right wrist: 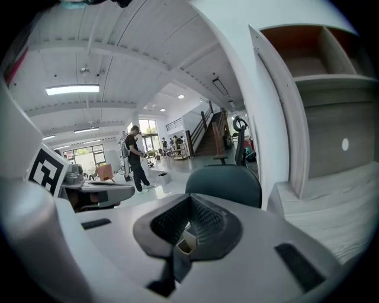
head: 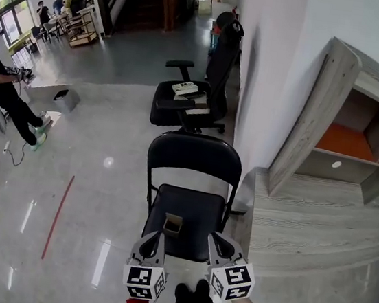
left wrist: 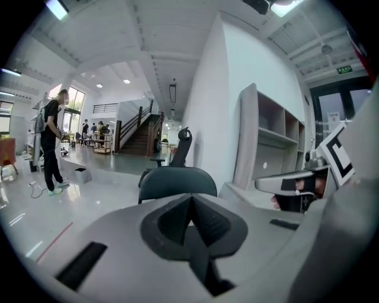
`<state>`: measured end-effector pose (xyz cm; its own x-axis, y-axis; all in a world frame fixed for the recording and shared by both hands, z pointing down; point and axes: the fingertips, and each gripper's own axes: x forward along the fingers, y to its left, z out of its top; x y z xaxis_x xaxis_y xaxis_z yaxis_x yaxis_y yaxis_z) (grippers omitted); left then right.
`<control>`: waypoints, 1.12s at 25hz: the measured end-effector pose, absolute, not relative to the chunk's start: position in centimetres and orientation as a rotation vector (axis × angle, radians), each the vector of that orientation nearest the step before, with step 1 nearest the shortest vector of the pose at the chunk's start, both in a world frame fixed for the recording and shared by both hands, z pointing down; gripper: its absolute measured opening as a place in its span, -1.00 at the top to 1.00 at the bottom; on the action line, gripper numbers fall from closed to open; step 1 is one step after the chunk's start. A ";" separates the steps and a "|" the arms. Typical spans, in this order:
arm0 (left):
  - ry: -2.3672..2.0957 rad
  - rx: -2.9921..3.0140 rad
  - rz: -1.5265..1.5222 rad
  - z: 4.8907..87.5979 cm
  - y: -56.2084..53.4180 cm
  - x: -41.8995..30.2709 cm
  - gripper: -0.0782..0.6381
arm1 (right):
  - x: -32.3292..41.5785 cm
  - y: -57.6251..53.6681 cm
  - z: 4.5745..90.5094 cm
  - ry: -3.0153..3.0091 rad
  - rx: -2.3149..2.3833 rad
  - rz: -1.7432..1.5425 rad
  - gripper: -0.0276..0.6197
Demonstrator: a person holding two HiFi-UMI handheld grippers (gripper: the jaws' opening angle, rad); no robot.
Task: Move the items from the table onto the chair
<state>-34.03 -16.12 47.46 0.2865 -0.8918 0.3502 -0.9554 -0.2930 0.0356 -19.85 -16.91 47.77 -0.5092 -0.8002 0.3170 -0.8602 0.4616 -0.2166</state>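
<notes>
We hold the two grippers side by side at the near edge of the black folding chair [head: 194,158], both pointing toward its back.

The left gripper [left wrist: 189,199] has its jaws pressed together. In the left gripper view the dark ribbed pads meet along one seam and nothing sits between them.

The right gripper [right wrist: 189,200] looks the same in its own view. Its pads are drawn together at the tips and pinch nothing. Low in that seam we glimpse a small tan shape, which seems to be the box lying below.

The small tan box [head: 173,224] rests on the chair's black seat, toward the front. In the head view it shows between the two sets of fingertips, nearer the left ones, and neither gripper holds it.

The pale wooden table [head: 318,227] stands just to the right of the chair, against the white wall, with a shelf unit [head: 364,136] on its far end. Beyond the folding chair stands a black office chair [head: 180,115] with books [head: 186,89] on its seat.
</notes>
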 end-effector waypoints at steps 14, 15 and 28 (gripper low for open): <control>-1.211 2.805 0.304 42.5 -19.2 -20.4 0.76 | -6.0 -14.5 43.5 -2.230 2.119 0.467 0.90; -1.137 2.853 0.298 42.0 -19.5 -18.9 0.76 | -4.7 -13.8 43.2 -2.174 2.195 0.462 0.90; -0.439 3.134 0.279 40.2 -14.1 -11.0 0.76 | -0.3 -0.4 43.2 -1.593 2.721 0.460 0.90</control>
